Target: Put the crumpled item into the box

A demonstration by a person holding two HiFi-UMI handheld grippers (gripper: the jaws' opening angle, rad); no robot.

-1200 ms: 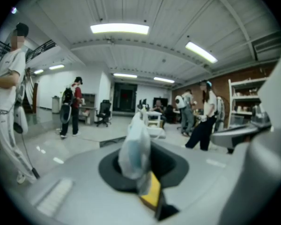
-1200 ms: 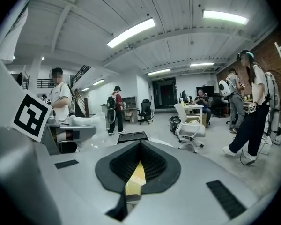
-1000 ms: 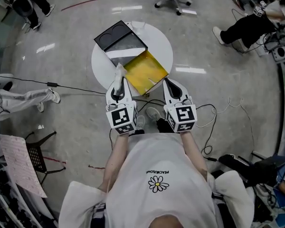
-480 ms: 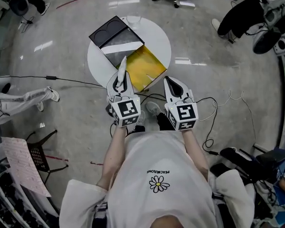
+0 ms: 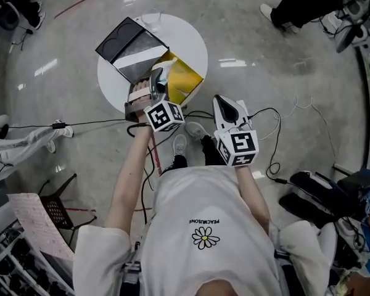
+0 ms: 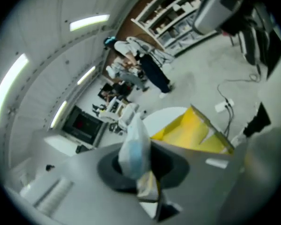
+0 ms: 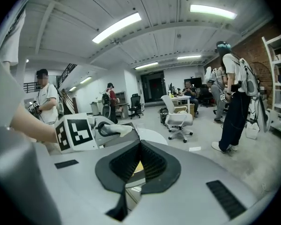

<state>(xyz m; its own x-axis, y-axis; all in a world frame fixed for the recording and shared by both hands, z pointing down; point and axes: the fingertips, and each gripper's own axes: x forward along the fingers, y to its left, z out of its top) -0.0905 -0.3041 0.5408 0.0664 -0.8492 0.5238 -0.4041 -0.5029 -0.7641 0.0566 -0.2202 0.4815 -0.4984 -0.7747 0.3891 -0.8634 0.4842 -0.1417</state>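
A crumpled whitish-blue wrapper [image 6: 132, 146] is pinched in the nearly closed left claw [image 6: 143, 175], sticking out past its tips. Just beyond lies the open box [image 6: 192, 130], its yellow inside bare where seen. The right claw [image 7: 139, 146] is shut and empty.

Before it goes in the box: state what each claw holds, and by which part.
The left claw pinches the crumpled white item by its lower end; the rest sticks out past the tips. The right claw is shut with nothing in it.
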